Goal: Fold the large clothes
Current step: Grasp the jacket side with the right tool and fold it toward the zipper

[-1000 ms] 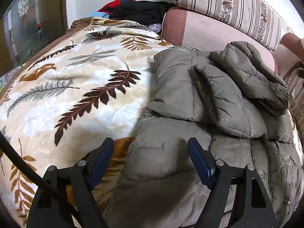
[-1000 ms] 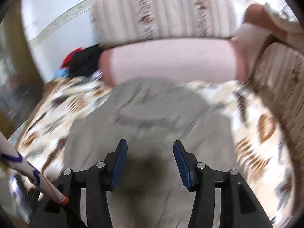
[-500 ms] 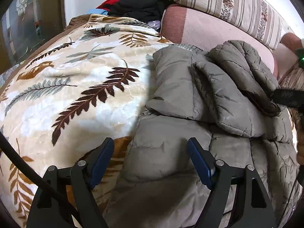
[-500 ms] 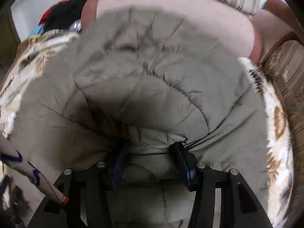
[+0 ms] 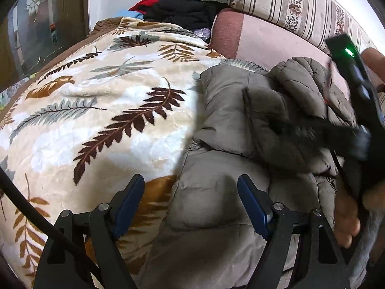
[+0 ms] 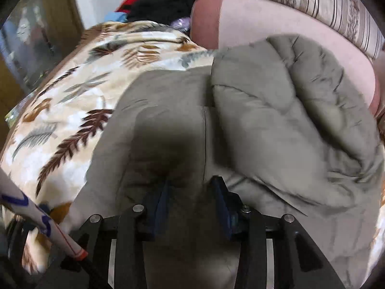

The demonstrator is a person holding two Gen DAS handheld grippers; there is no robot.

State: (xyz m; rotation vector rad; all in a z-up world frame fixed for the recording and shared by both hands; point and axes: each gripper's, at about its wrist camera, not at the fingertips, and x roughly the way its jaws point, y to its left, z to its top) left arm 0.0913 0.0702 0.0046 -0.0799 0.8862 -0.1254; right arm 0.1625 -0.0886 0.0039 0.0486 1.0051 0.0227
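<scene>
A grey-olive puffer jacket (image 5: 216, 216) lies on a leaf-patterned blanket (image 5: 96, 110), its upper part folded over in a puffy heap (image 5: 300, 101). My left gripper (image 5: 190, 202) is open and empty, hovering over the jacket's left edge. My right gripper (image 6: 191, 204) has its jaws close together on a fold of the jacket (image 6: 187, 159). It shows blurred in the left wrist view (image 5: 356, 110) at the right, over the heap. The jacket fills the right wrist view (image 6: 276, 120).
A pink bolster (image 5: 264, 36) and a striped floral cushion (image 5: 288, 2) line the back. Red, blue and black clothes (image 5: 182, 9) are piled at the far corner. A dark cabinet (image 5: 43, 29) stands at the left.
My right gripper came down onto the jacket, closed on a fold and has moved left with it. My left gripper has barely moved.
</scene>
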